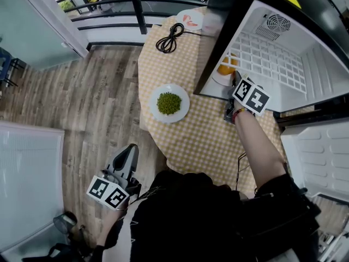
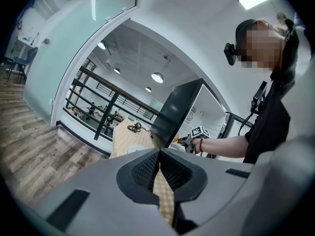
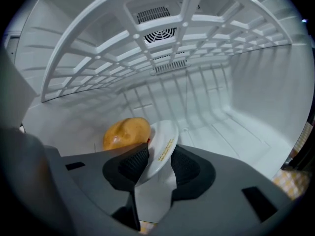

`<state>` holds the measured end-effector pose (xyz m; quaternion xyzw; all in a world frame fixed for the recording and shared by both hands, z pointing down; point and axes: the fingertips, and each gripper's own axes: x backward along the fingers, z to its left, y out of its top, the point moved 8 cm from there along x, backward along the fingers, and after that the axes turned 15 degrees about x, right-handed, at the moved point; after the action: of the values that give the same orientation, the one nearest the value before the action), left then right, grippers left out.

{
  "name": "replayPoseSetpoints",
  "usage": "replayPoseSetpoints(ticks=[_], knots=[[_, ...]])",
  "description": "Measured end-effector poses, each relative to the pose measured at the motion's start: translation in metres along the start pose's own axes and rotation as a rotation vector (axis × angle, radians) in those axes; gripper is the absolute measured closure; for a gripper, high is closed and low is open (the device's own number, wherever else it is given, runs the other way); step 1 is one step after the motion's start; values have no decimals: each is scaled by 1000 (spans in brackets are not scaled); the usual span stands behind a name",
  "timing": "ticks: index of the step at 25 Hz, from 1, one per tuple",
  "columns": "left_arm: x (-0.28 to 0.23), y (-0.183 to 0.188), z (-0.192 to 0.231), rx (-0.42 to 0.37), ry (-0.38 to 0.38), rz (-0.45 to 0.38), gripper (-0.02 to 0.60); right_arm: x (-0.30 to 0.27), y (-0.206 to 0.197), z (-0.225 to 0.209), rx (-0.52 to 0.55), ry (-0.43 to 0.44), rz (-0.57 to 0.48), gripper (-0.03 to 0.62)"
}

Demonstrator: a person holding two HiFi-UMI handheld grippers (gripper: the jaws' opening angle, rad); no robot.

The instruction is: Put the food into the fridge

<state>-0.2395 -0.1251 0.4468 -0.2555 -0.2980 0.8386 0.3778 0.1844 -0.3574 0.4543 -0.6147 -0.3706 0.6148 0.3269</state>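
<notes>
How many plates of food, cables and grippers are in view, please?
Plates of food: 2, peas plate, orange-food plate
Cables: 1, black cable
Grippers: 2, left gripper, right gripper
Total: 5

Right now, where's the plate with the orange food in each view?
Head view: plate upper centre-right, on the fridge floor, at the tip of the right claw.
Left gripper view: cannot make it out.
Right gripper view: plate lower centre, between that claw's jaws.
Shared landmark: the fridge, in all three.
</notes>
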Motion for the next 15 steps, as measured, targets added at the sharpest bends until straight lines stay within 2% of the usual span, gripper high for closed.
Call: replayPoseSetpoints(ticks=[8,15], knots=[[2,2,2,0,5,-12,569,0,1,2,21,-34,9,444],[5,2,4,0,8,-15,569,1,-2,2,-1,-74,34,428]])
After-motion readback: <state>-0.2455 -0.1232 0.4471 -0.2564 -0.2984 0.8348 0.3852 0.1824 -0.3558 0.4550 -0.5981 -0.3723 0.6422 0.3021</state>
